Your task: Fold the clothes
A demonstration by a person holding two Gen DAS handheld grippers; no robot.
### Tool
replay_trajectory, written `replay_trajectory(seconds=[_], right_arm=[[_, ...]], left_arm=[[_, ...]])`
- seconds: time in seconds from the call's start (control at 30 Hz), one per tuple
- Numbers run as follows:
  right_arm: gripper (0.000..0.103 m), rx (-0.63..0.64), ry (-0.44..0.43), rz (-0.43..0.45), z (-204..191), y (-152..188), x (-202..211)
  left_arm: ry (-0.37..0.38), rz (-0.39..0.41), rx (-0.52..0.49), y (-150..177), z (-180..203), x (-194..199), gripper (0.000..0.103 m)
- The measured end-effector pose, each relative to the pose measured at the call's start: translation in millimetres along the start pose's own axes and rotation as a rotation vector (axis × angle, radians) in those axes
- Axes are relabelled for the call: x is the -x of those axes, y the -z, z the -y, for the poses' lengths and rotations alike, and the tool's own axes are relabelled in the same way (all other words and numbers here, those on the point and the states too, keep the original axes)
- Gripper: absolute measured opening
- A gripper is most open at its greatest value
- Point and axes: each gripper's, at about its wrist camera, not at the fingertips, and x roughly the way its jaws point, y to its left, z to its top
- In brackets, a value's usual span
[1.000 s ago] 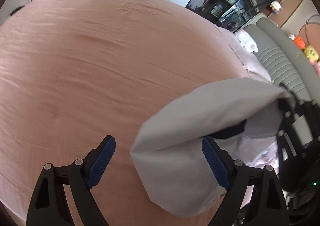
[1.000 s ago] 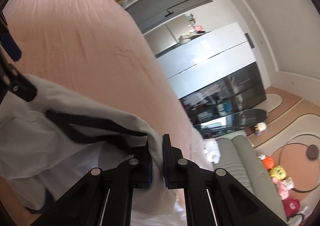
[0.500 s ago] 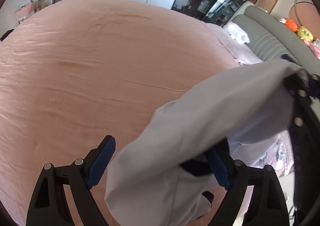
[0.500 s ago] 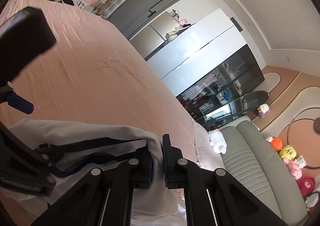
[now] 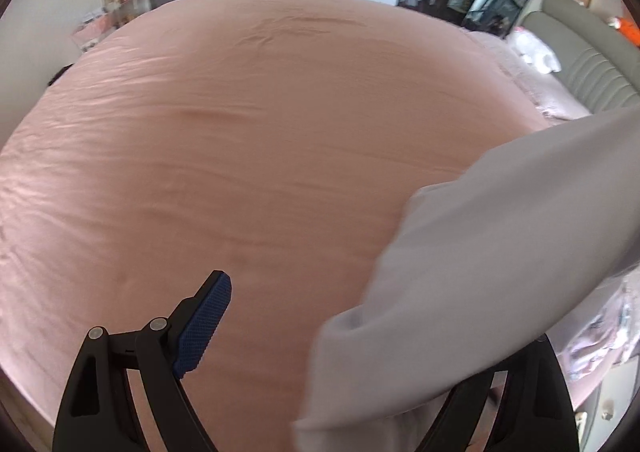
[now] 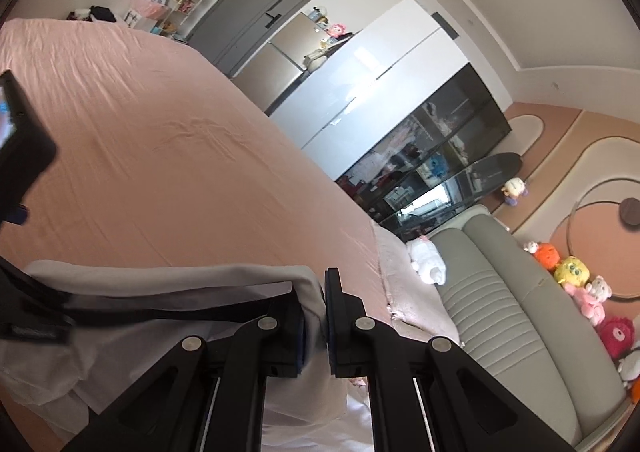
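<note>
a: garment (image 5: 500,252), pale grey, is crossing the left wrist view from upper right to lower centre above the pink bed (image 5: 240,132). left gripper (image 5: 360,352) is gaping wide, gripping nothing; cloth is hiding its right finger.

b: right wrist view: right gripper (image 6: 323,316) is pinching the garment's (image 6: 160,276) edge, fabric running leftward. lower hem is cut off.

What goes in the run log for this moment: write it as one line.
task: fold clothes | right gripper: shut on white garment edge, lifted | left gripper: open, empty | pink bed sheet: below
</note>
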Motion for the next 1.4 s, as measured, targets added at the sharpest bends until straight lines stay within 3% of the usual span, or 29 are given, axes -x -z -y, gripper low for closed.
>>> replay_trajectory(seconds=[0.17, 0.27, 0.33, 0.43, 0.5, 0.63, 0.77, 0.9, 1.07, 1.13, 1.2, 1.4], right_arm=[[0.005, 0.006, -0.004, -0.006, -4.4, 1.1, 6.1], [0.005, -0.002, -0.007, -0.007, -4.5, 1.2, 12.1], [0.005, -0.009, -0.009, -0.007, -4.5, 1.2, 16.1], [0.005, -0.037, -0.032, -0.016, -2.1, 3.4, 20.3], [0.005, -0.057, -0.048, -0.031, -1.3, 5.9, 21.4], [0.005, -0.102, -0.064, -0.059, 0.6, 14.4, 23.7], [0.005, -0.195, -0.141, -0.083, 8.4, 25.4, 24.5], [0.013, -0.267, -0.202, -0.118, 11.4, 38.6, 24.7], [0.033, -0.388, -0.250, -0.158, 14.0, 56.2, 28.6], [0.049, -0.442, -0.278, -0.166, 16.5, 64.0, 31.3], [0.055, -0.486, -0.308, -0.163, 19.7, 69.4, 34.0], [0.057, -0.548, -0.354, -0.170, 17.8, 73.2, 36.2]], left_arm=[[0.018, -0.020, 0.055, 9.6, -25.7, 12.0, 0.089], [0.000, -0.016, 0.033, 14.5, -26.7, 23.4, 0.089], [0.009, -0.003, 0.028, 17.2, -27.1, 32.1, 0.083], [0.023, 0.018, 0.024, 19.6, -29.8, 45.5, 0.060], [0.048, 0.039, 0.014, 17.9, -28.8, 57.9, 0.036], [0.090, 0.076, -0.009, 16.0, -22.1, 74.1, 0.017], [0.122, 0.110, -0.032, 14.2, -13.6, 82.5, 0.013], [0.134, 0.146, -0.056, 9.8, -7.2, 92.7, 0.012], [0.158, 0.164, -0.065, 1.4, -2.2, 97.2, 0.009], [0.157, 0.172, -0.072, -1.1, -1.1, 97.7, 0.008], [0.167, 0.174, -0.070, -2.8, -1.8, 98.7, 0.007], [0.201, 0.189, -0.063, -6.9, -0.5, 102.4, 0.007]])
